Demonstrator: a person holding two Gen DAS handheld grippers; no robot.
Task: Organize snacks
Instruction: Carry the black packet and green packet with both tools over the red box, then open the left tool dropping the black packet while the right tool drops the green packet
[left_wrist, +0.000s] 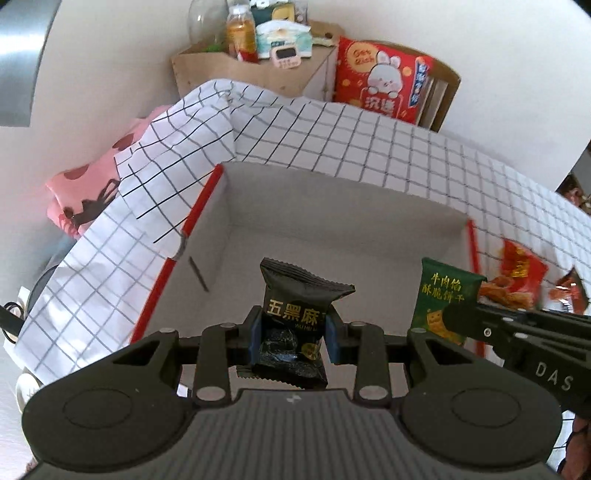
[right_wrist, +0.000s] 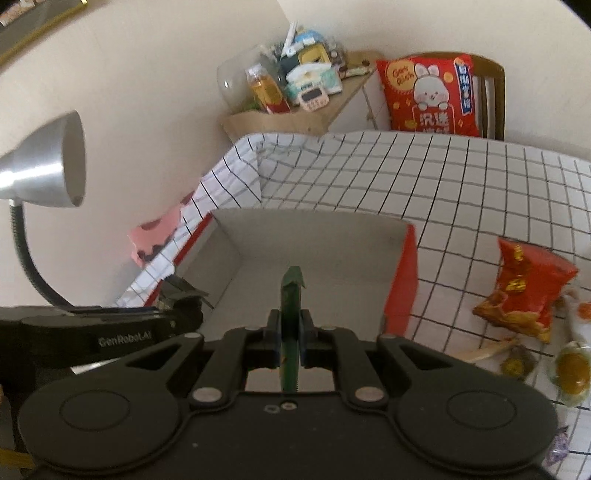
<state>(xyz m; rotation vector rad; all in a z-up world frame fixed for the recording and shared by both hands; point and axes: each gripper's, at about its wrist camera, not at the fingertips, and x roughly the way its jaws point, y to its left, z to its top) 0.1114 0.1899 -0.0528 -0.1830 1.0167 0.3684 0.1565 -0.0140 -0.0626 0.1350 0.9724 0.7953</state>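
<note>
My left gripper (left_wrist: 293, 334) is shut on a black snack packet (left_wrist: 295, 317) with gold lettering, held upright over the open box (left_wrist: 295, 221), whose inside is grey and whose edges are red. My right gripper (right_wrist: 290, 339) is shut on a thin green biscuit packet (right_wrist: 291, 306), seen edge-on over the same box (right_wrist: 314, 251). In the left wrist view that green packet (left_wrist: 439, 295) shows its face at the right, pinched by the right gripper (left_wrist: 458, 317). The left gripper body (right_wrist: 110, 332) reaches in from the left in the right wrist view.
The table wears a white checked cloth (right_wrist: 461, 184). A red snack bag (right_wrist: 524, 288) and small wrapped sweets (right_wrist: 569, 369) lie right of the box. A silver desk lamp (right_wrist: 48, 166) stands at the left. Behind are a cluttered wooden shelf (left_wrist: 258, 70) and a red rabbit bag (left_wrist: 384, 81).
</note>
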